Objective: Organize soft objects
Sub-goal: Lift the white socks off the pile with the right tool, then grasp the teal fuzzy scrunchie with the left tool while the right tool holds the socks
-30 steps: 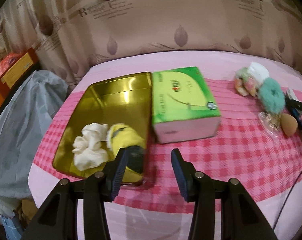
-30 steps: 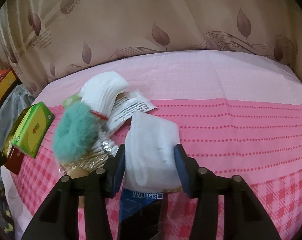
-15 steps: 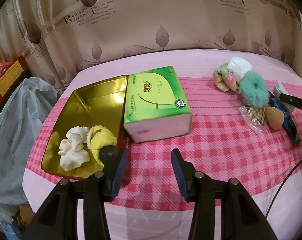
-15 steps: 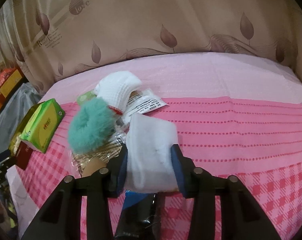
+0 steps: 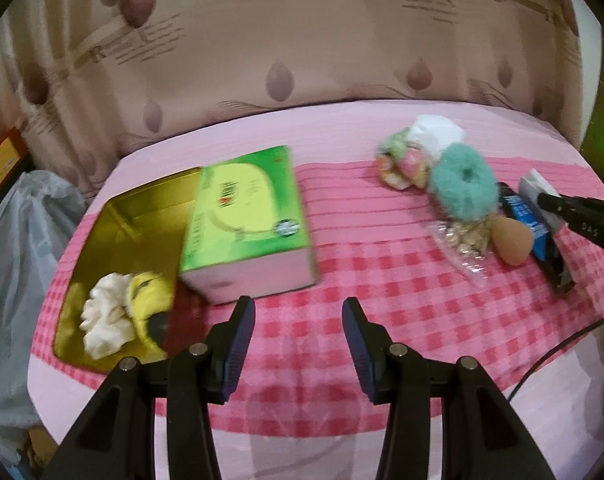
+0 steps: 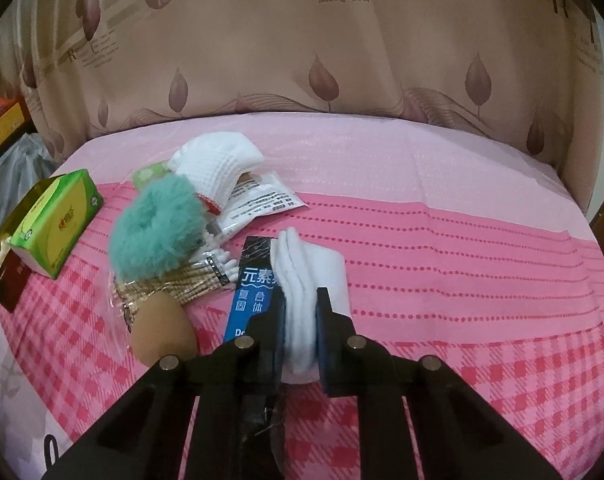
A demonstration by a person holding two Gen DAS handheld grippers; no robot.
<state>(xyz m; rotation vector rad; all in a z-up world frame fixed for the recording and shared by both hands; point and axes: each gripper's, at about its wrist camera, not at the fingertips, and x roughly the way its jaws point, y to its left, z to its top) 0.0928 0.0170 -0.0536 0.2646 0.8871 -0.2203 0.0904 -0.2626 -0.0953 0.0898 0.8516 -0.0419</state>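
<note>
My right gripper (image 6: 300,300) is shut on a folded white cloth (image 6: 305,260), squeezing it narrow just above the pink checked tablecloth (image 6: 461,280). To its left lie a teal fluffy scrunchie (image 6: 158,228), a beige sponge (image 6: 164,328) and a white waffle cloth (image 6: 218,164). My left gripper (image 5: 298,308) stands open and empty over the front of the table. On its left a gold tin (image 5: 142,216) holds a cream scrunchie (image 5: 104,320) and a yellow soft toy (image 5: 150,296). The right gripper (image 5: 543,202) shows at that view's right edge.
A green tissue box (image 5: 246,216) stands beside the tin. A blue packet (image 6: 254,284), a printed sachet (image 6: 262,200) and a clear bag of gold items (image 6: 182,284) lie among the soft things. A curtain (image 6: 302,60) hangs behind the table; a plastic bag (image 5: 18,240) sits off its left edge.
The right jaws have closed on the white cloth, pinching it narrow and uncovering the blue packet. My left gripper has drifted right, away from the tin, and stayed open.
</note>
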